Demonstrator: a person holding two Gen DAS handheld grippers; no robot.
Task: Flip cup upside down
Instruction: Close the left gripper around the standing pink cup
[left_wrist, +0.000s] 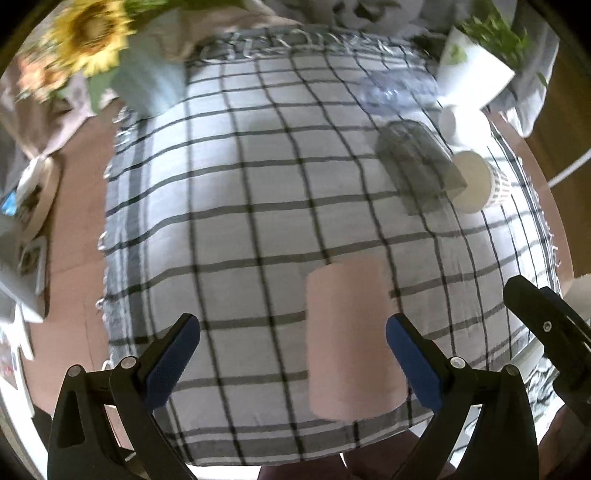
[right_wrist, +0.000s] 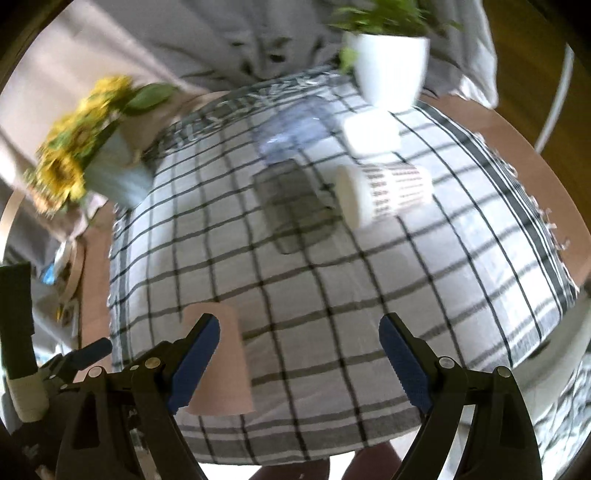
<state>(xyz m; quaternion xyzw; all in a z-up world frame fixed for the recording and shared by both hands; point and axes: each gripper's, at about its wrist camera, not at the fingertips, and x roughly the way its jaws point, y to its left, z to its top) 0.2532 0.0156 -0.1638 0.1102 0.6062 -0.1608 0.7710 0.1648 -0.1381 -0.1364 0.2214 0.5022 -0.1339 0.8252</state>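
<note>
A pink cup (left_wrist: 349, 339) stands on the checked cloth (left_wrist: 258, 206) near the surface's front edge, between both released tools, left tool (left_wrist: 293, 354) and right tool (right_wrist: 299, 354), untouched.

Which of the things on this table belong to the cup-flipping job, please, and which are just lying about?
For the job:
- pink cup, standing between the open jaws of the left gripper
- right gripper, open, holding nothing

Just lying about:
- checked cloth
- white plant pot
- sunflowers
- patterned white cup on its side
- grey see-through cup
- clear bluish cup
</note>
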